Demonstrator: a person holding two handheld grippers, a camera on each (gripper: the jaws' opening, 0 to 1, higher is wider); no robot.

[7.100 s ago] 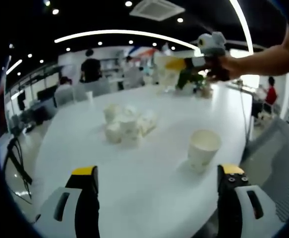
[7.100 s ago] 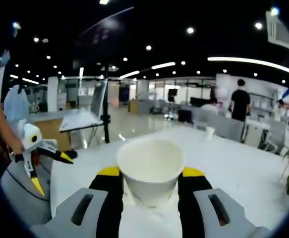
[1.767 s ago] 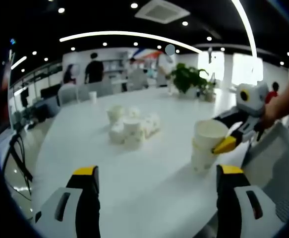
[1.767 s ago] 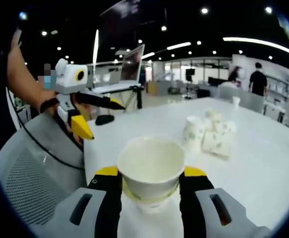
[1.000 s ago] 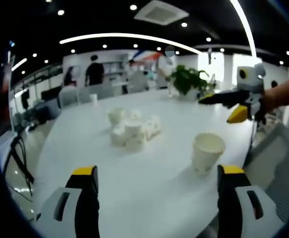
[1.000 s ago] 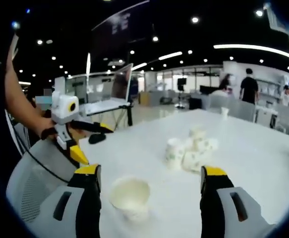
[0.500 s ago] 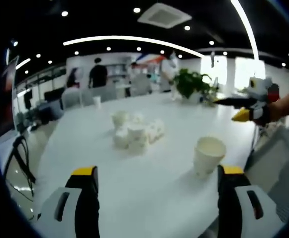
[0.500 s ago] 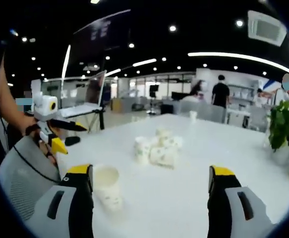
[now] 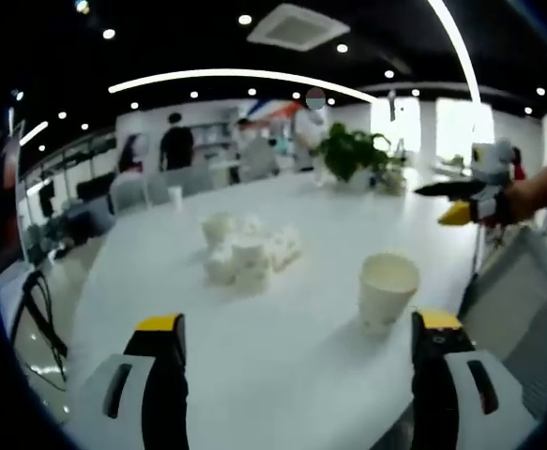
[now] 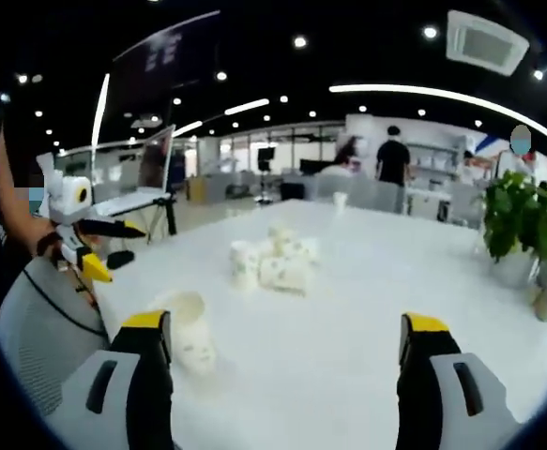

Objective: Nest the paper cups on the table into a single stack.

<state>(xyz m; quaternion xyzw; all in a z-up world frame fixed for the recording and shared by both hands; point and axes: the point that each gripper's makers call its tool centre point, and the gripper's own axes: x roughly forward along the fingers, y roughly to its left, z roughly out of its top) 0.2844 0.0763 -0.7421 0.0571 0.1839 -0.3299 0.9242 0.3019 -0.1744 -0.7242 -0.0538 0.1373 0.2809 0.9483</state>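
A short stack of nested white paper cups (image 9: 387,291) stands upright on the white table (image 9: 273,356), just ahead of my left gripper's right jaw. In the right gripper view the same stack (image 10: 190,343) sits beside the left jaw. A cluster of several loose cups (image 9: 246,254), some tipped over, lies mid-table, also seen as the cluster (image 10: 273,261). My left gripper (image 9: 298,322) is open and holds nothing; it appears as the left gripper (image 10: 104,246) at the table's edge. My right gripper (image 10: 284,322) is open and bare, seen as the right gripper (image 9: 453,201) in a hand above the table's right side.
A potted plant (image 10: 522,220) stands at the table's far side, and a single cup (image 10: 341,199) sits near the far end. A grey mesh chair (image 10: 38,337) is at the near edge. A laptop on a stand (image 10: 151,178) and people fill the background.
My right gripper set its cup into the stack, opened, then drew back and swung toward the loose cups. The left gripper stayed open, almost still.
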